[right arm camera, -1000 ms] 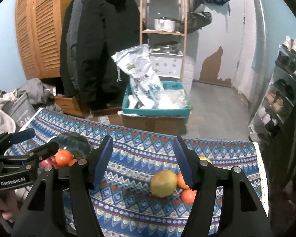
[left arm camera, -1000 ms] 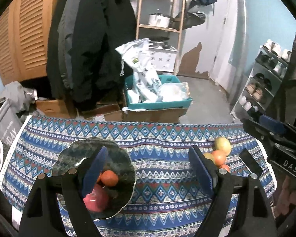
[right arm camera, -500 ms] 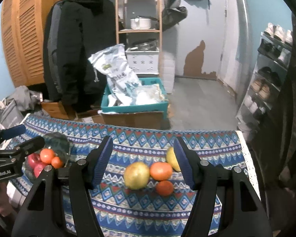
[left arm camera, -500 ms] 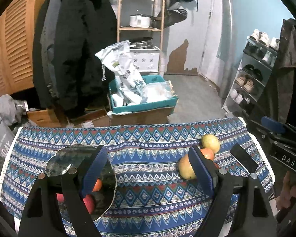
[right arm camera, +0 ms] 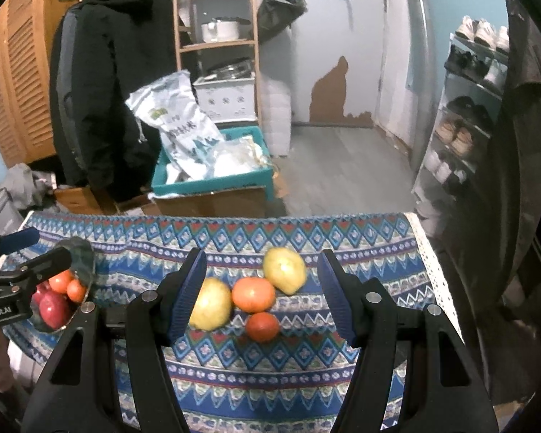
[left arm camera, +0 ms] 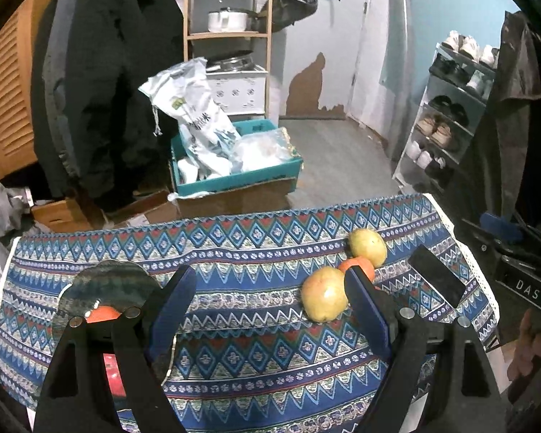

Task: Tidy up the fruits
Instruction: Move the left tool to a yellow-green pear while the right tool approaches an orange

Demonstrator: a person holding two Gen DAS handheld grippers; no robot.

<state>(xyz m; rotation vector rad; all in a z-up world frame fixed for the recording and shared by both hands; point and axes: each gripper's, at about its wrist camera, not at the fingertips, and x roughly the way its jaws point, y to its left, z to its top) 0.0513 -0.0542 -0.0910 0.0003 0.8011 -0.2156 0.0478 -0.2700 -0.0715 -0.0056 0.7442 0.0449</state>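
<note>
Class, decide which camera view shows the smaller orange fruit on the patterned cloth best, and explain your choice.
The right wrist view. There the smaller orange fruit lies fully in sight between the open jaws of the right gripper, just in front of the larger orange fruit. In the left wrist view it is hidden behind a finger of the left gripper.

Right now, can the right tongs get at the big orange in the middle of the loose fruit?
Probably yes: the right tongs stand open with the orange between them and nothing above it, though two yellow fruits crowd its sides.
</note>
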